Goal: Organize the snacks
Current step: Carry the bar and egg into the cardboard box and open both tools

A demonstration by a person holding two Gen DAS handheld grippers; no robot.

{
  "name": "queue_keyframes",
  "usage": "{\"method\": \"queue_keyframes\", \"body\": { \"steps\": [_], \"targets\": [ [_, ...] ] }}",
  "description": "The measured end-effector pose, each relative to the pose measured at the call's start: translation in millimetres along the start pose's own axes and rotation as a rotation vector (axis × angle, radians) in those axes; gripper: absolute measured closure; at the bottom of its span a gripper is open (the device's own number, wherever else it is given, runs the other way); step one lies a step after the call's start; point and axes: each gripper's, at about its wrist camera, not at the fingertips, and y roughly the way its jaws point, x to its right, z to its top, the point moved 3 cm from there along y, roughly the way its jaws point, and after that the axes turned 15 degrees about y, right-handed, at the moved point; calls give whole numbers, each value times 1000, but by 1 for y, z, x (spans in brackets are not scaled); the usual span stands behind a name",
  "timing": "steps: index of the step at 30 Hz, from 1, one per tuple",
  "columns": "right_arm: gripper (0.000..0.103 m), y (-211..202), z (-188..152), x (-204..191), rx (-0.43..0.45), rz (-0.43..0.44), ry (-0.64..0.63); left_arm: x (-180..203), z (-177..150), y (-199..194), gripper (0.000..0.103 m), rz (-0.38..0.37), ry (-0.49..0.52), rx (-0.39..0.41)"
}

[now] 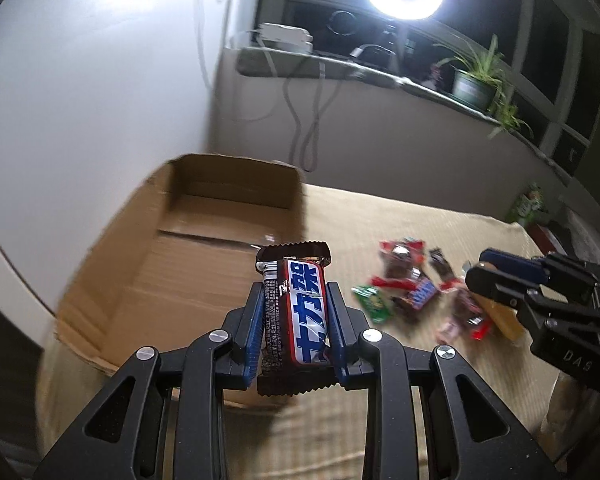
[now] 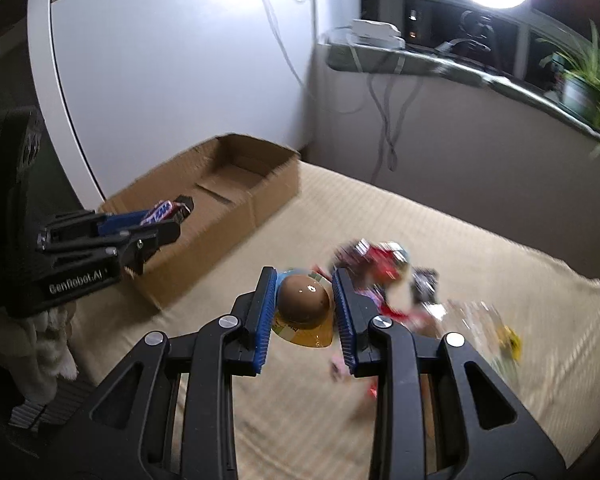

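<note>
Two snacks are in hand and none can be seen lying in the cardboard box (image 1: 204,248), so the sorting looks to be at an early stage. The left gripper (image 1: 294,304) is clamped on a brown chocolate bar (image 1: 300,308) with a blue and white label, held lengthwise between the blue pads; in the right wrist view that bar (image 2: 166,211) hangs over the near left part of the box (image 2: 228,216), whose visible floor is bare. The right gripper (image 2: 305,300) has its jaws closed against a yellow-lidded snack cup with a brown dome (image 2: 304,304), seemingly lifted just above the beige cloth (image 2: 420,420), to the right of the box. A blurred heap of wrapped snacks (image 1: 416,292) lies on the cloth to the right, near the right gripper, and is still to be moved. Judging from this, the bar is about to be released into the box, the cup would follow, and most of the pile remains.
</note>
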Motion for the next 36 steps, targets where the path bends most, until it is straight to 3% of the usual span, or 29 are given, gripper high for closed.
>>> {"method": "queue_keyframes", "body": {
  "steps": [11, 21, 36],
  "targets": [
    [73, 73, 36, -60, -60, 95, -54, -49, -7, 14, 76, 69, -50, -34],
    [73, 124, 43, -85, -135, 119, -92, -68, -10, 28, 76, 86, -67, -63],
    [64, 136, 45, -87, -146, 117, -101, -69, -9, 29, 75, 103, -67, -70]
  ]
}}
